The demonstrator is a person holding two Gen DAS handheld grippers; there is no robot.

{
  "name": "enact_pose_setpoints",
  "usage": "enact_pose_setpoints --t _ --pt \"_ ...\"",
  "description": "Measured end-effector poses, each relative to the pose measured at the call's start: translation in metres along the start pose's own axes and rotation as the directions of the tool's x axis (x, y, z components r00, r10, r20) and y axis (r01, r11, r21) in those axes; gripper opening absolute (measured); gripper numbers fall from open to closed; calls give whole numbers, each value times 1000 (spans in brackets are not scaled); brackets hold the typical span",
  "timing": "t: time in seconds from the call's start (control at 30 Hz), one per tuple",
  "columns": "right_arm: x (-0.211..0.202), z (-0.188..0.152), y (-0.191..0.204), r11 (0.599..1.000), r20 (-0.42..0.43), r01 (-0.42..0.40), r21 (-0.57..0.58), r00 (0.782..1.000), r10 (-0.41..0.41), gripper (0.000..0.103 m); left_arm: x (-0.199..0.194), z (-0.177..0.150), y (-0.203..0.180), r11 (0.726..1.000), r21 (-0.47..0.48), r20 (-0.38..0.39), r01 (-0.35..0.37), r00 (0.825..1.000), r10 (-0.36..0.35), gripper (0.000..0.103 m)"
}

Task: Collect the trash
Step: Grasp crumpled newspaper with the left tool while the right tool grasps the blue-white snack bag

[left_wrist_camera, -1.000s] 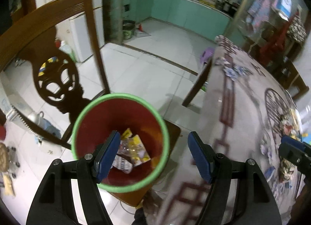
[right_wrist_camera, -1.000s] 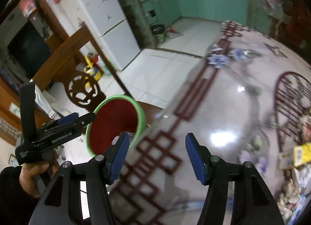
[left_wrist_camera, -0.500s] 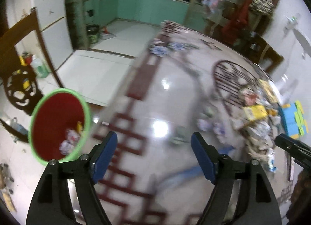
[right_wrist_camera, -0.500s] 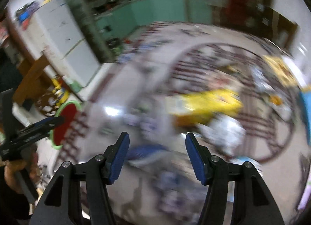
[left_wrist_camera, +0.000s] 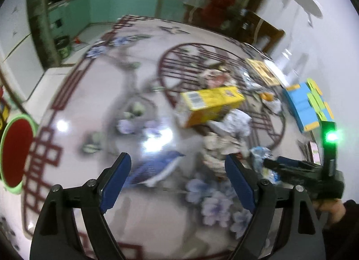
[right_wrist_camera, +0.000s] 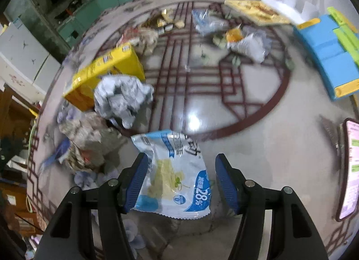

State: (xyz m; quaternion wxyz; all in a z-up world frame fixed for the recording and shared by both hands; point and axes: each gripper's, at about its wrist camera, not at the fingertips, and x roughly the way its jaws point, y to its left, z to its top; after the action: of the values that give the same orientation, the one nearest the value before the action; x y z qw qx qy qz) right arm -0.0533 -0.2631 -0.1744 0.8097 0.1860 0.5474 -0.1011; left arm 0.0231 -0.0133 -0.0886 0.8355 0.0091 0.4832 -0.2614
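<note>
Both tools are swinging from the red bin (left_wrist_camera: 15, 150), at left frame edge, to the littered bench (right_wrist_camera: 258, 143); left tool (left_wrist_camera: 177, 181) is opening empty, right tool (right_wrist_camera: 179, 181) is straddling, unclenched, a blue-white wrapper (right_wrist_camera: 172, 174); most trash is awaiting collection.

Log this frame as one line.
left gripper: opening, empty | right gripper: open over blue-white snack bag | red bin: off table edge

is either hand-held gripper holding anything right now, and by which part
Nothing is held. The left hand-held gripper is opening over bare table. The right hand-held gripper straddles the blue-and-white packet, pads not pressing it.
</note>
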Motion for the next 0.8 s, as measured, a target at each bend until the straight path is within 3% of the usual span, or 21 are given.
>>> enact_pose_setpoints --t 0.17,0.27,0.33,0.4,0.43,0.8 --pt "11 -8 14 989 24 60 -138 998 -57 58 13 -4 -33 996 91 -33 13 999 -10 86" --pt "6 -5 10 991 34 32 -129 999 -28 31 23 -4 -46 993 116 -55 18 998 -12 86" --pt "4 -1 3 995 29 1 -103 1000 2 25 29 -4 -52 992 124 -66 27 998 -19 86" --pt "-3 1 -5 997 41 -37 -72 998 40 4 36 -3 -60 990 135 -80 39 996 -28 86" --pt "-5 1 -12 997 54 -42 -60 997 45 1 40 -3 -63 989 140 -86 45 996 -33 86" --pt "-52 9 -31 998 163 -64 -15 984 66 1 77 -1 -72 995 81 -176 60 983 -45 86"
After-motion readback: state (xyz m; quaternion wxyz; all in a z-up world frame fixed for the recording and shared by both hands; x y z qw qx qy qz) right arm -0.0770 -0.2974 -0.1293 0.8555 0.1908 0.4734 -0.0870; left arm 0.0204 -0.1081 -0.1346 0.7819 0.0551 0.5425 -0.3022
